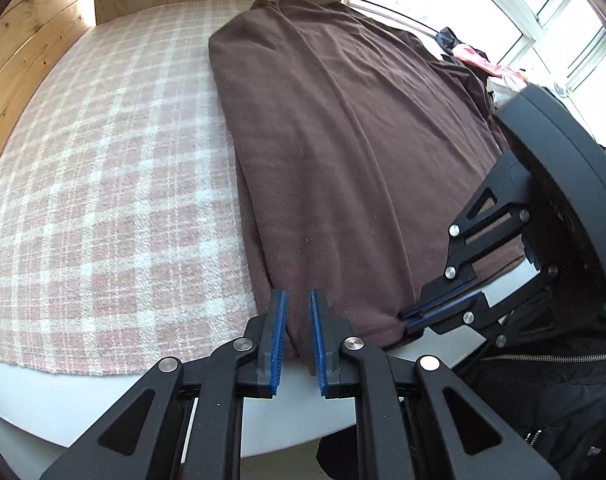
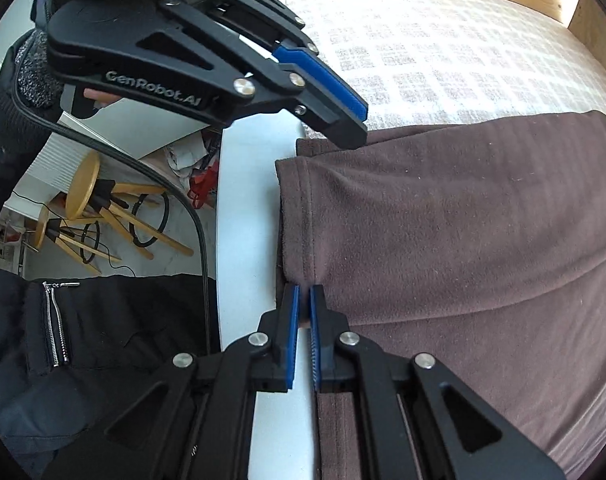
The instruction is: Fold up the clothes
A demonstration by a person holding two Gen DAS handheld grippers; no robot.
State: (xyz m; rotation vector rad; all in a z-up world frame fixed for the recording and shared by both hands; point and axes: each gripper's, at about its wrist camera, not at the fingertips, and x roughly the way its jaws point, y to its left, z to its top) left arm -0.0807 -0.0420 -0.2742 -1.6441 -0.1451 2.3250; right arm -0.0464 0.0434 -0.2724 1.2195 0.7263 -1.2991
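Left wrist view, brown garment (image 1: 343,140) lengthwise, hem at left tool (image 1: 297,300)

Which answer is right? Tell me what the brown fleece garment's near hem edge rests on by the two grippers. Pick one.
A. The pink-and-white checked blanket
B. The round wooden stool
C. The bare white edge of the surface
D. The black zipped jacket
C: in the right wrist view the hem of the brown fleece garment lies over the bare white edge, past where the pink-and-white checked blanket ends.
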